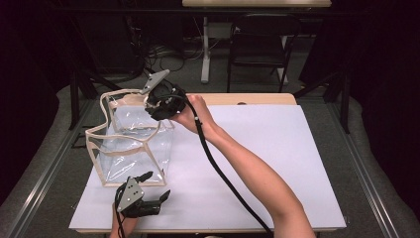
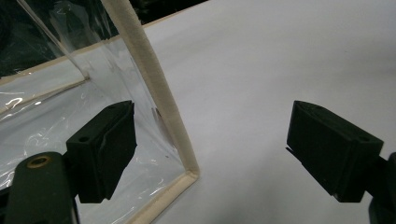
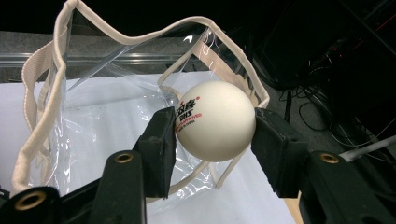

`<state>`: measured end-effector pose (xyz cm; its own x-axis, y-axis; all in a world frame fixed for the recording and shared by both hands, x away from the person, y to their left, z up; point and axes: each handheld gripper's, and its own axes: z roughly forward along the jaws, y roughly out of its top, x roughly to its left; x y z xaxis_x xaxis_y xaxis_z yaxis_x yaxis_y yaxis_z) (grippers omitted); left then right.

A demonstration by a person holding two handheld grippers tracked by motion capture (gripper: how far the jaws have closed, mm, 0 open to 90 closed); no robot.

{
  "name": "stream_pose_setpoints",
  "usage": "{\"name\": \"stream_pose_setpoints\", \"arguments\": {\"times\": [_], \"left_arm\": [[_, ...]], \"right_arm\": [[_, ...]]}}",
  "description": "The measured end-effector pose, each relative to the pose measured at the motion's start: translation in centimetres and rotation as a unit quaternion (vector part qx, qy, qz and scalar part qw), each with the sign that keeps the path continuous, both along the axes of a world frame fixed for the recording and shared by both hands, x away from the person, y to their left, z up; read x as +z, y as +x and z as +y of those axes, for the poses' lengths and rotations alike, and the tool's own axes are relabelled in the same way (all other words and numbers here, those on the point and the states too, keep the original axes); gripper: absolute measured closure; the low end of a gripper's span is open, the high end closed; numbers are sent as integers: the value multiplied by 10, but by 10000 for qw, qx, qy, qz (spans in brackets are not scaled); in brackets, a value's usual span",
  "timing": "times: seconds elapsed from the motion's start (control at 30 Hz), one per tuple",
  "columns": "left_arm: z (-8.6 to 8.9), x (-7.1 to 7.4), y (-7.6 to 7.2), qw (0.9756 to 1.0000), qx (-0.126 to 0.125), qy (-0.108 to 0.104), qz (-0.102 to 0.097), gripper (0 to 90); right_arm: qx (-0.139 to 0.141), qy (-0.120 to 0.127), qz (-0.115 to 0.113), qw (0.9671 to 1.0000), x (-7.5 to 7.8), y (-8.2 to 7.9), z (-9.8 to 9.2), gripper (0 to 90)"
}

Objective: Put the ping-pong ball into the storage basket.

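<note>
The left gripper (image 1: 154,187) is sitting at the near edge of the white table (image 1: 277,163), its jaws spread wide with nothing pinched between them. In the left gripper view, the near corner of the clear bag (image 2: 70,121) is lying between the two fingers (image 2: 105,149), closer to the left-hand one; its cream-trimmed edge (image 2: 159,100) is rising just inside that finger, apparently not pressing on the pad, while the other finger is standing well apart over bare table.

Farther off, the bag (image 1: 133,141) is standing upright on the table with its mouth open and its cream rim sagging in waves. The right gripper (image 1: 157,105) is hovering at the bag's far upper rim, held by a hand (image 1: 190,116) whose forearm is reaching in from the near right. In the right gripper view, its fingers (image 3: 161,140) are pinching a white ping-pong ball (image 3: 215,121) from both sides, red and dark lettering showing beside the left pad. The ball is being held over the bag's open mouth (image 3: 140,60), with the rim curving beyond and below the fingertips.
</note>
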<state>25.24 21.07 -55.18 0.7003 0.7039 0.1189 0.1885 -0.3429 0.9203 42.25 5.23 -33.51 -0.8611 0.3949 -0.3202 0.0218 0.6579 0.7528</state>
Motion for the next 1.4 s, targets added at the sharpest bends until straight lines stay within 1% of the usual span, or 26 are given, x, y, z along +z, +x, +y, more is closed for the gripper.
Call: {"name": "stream_pose_setpoints", "arguments": {"times": [0.23,0.27,0.57,0.8,0.93,1.0,1.33,1.4], "left_arm": [[0,0,0,10000,-8,-1,1,161],[0,0,0,10000,-4,-8,4,161],[0,0,0,10000,-3,-2,7,161],[0,0,0,10000,-5,-3,7,161],[0,0,0,10000,-9,-12,14,161],[0,0,0,10000,-7,-8,11,161],[0,0,0,10000,-10,-9,12,161],[0,0,0,10000,-10,-16,13,161]], "right_arm": [[19,-43,58,10000,-1,1,4,506],[38,-85,80,9999,-2,1,6,507],[68,-199,150,9997,-4,2,10,507],[79,-258,205,9994,-7,3,13,507],[125,-334,257,9990,-9,2,17,506],[110,-378,241,9989,-10,2,18,506],[161,-458,336,9983,-12,2,23,506],[184,-508,357,9979,-13,2,24,506]]}}
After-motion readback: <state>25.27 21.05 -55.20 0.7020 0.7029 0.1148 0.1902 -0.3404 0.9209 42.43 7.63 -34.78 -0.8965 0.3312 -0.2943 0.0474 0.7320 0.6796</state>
